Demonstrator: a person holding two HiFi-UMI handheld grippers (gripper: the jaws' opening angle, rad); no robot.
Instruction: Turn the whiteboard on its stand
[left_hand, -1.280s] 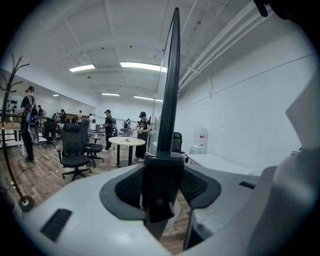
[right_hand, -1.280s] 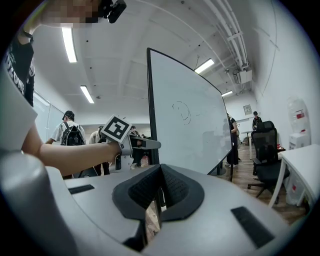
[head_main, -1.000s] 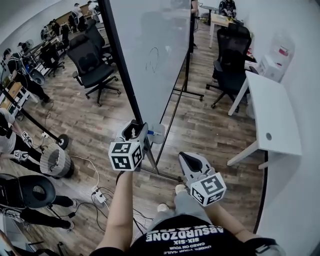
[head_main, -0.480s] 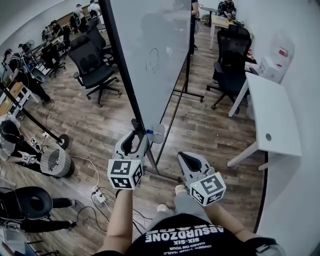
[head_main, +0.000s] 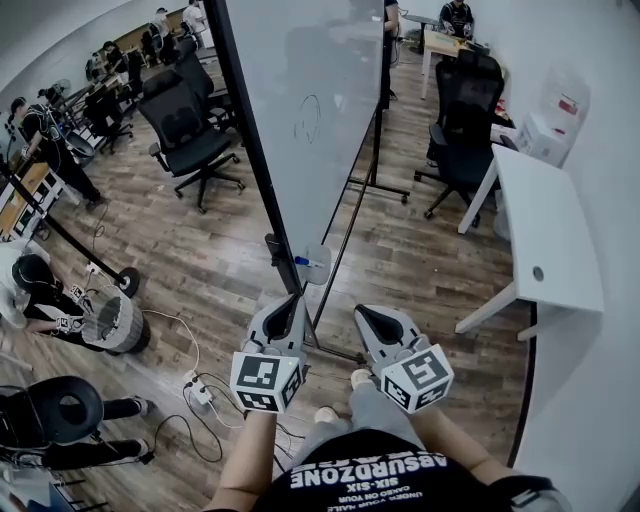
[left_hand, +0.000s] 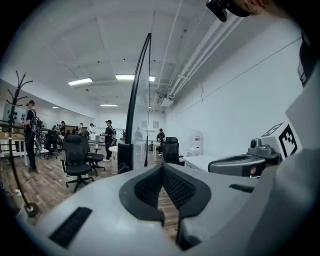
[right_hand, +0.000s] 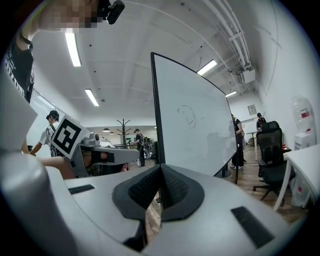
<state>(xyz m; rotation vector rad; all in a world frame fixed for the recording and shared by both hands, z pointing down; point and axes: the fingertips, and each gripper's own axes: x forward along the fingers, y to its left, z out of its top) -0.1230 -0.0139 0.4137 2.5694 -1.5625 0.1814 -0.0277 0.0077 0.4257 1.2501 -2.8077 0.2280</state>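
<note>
Whiteboard (head_main: 320, 110) upright on its stand (head_main: 343, 222), dark edge toward the person (head_main: 370, 470), near but touching neither tool. Left gripper (head_main: 288, 303): jaws have just closed on nothing. Right gripper (head_main: 363, 313): pinched together, empty. Any further turning wants jaws reopened on that edge, slow swing.

Below you, the wood floor (head_main: 420, 260) fills most of the frame. A chair (head_main: 190, 140) stands on it at upper left. A second chair (head_main: 460, 150) stands at upper right, beside the white desk (head_main: 545, 240) along the right edge. The stand (head_main: 378, 188) has its foot at upper centre. A power strip (head_main: 195, 388) with cables lies at lower left.
</note>
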